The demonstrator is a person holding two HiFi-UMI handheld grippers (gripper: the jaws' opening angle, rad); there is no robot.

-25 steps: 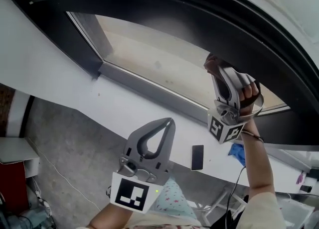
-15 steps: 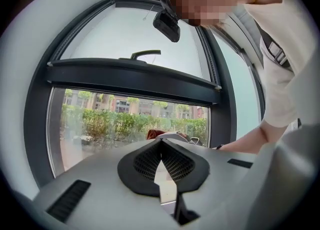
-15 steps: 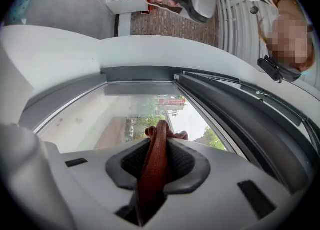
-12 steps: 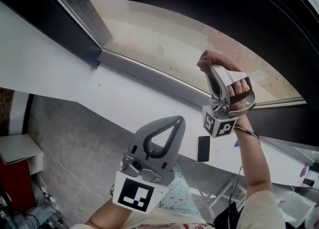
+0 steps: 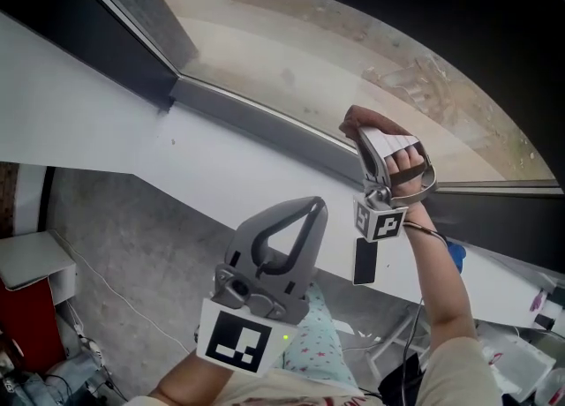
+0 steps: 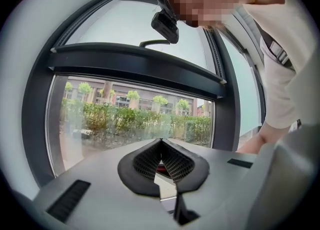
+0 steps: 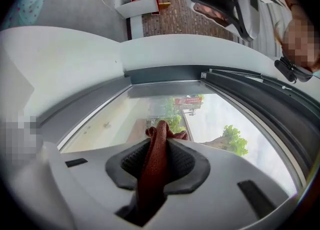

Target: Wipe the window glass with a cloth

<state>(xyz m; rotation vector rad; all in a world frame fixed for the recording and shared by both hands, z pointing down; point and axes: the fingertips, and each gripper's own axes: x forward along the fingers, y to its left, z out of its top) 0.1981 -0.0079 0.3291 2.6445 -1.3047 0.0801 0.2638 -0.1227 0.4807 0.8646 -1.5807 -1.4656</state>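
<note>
Inside right claw (image 7: 160, 143), red cloth (image 7: 151, 174).

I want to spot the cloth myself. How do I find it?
Look at the big window glass above the white sill. The right tongs are raised near its lower edge. Pinched between them is the cloth, a reddish-brown woven strip, the only soft, red thing among the grey parts.

Cloth (image 7: 155, 166): reddish-brown, woven, gathered into a narrow strip. It is clamped between the jaws of the right gripper (image 7: 160, 141), its bunched end protruding toward the window glass (image 7: 107, 116). Glass: hazy, dust-streaked, near its lower edge.
</note>
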